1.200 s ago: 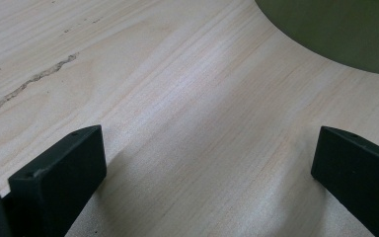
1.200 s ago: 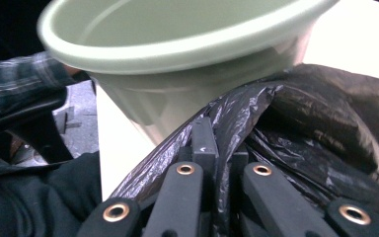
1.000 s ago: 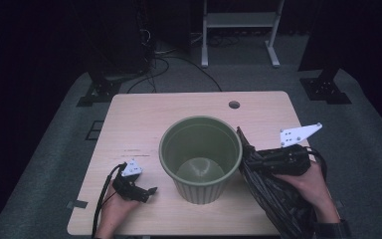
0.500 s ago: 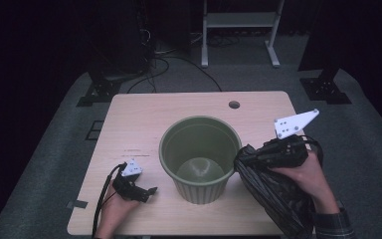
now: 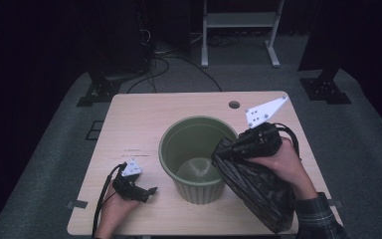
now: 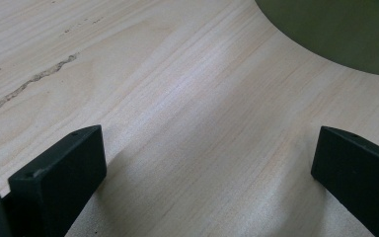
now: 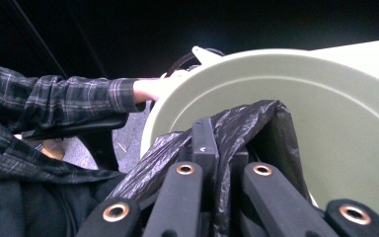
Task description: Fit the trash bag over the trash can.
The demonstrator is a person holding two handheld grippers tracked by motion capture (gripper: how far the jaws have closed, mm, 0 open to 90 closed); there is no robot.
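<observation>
Black and crinkly, the bin bag (image 5: 253,184) hangs from the right gripper (image 5: 238,147), whose jaws are pressed together and pinch the top edge of the bag. In the right gripper view the pinched plastic (image 7: 237,133) sits right at the rim of the green plastic bin (image 7: 325,113), partly over its mouth. The bin (image 5: 195,149) stands in the middle of the light wood table (image 5: 144,114), open side up, and the rest of the bag droops down beside it toward the table's near right edge. No words or labels can be read anywhere.

The left gripper (image 5: 146,191) rests low on the table near the front left edge, its jaws spread wide with only bare wood (image 6: 197,128) between them. The back and left parts of the table have lots of free room.

Since a second ago, the right hand has lifted the bag up and closer to the bin's rim. The left gripper has stayed put.
</observation>
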